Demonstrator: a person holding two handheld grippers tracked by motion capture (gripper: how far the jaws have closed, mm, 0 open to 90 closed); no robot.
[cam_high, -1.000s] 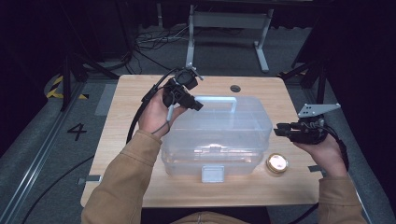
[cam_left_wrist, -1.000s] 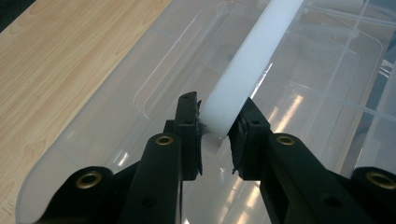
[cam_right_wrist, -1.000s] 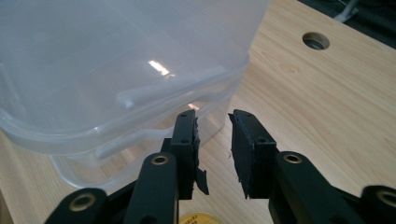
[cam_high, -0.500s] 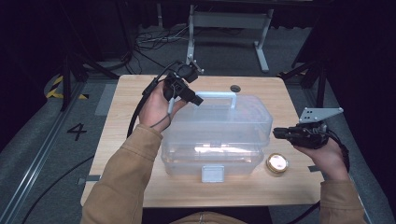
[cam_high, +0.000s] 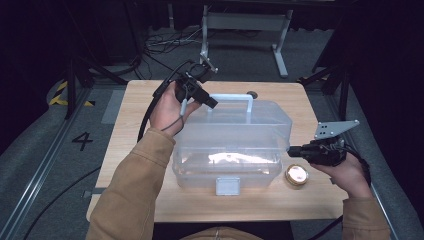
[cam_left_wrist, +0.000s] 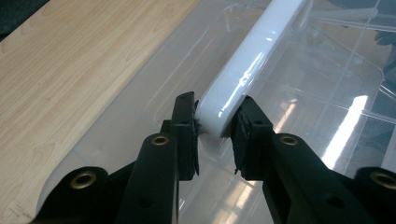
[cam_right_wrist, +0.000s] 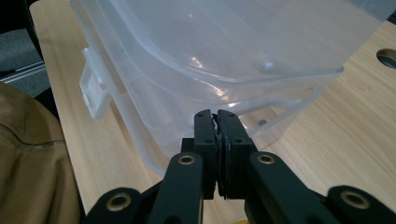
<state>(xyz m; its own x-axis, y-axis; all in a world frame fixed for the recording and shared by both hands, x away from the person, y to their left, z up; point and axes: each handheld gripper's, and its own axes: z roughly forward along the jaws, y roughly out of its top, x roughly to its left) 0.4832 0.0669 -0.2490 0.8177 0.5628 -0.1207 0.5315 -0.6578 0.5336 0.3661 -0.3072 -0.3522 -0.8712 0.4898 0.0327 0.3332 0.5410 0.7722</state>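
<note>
Two tongs work on one clear plastic storage box (cam_high: 232, 145), which sits in the middle of the wooden tabletop (cam_high: 125, 130) with its long axis running across the tabletop from the person's left to right. Its lid is on, and a white latch (cam_high: 227, 186) faces the person on the near long side. A pale carrying handle (cam_high: 235, 100) stands up from the lid along the far long side, its bar lying parallel to the box's length.

Left tongs (cam_high: 205, 99) reach in from the far left corner of the box and straddle the left end of that handle (cam_left_wrist: 243, 79). Their jaws have just been opening a little; in the left gripper view one pad touches the handle's end while the other stands just clear, so the hold looks loose rather than clamped.

Right tongs (cam_high: 295, 149) lie level at the box's right end, pointing toward it. Their jaws have just been closing and now meet, pad against pad, with nothing between them (cam_right_wrist: 216, 122), tips just short of the box's lower wall.

A small round brass-coloured tin (cam_high: 296, 175) rests on the tabletop near the box's right front corner, just below the right tongs.
</note>
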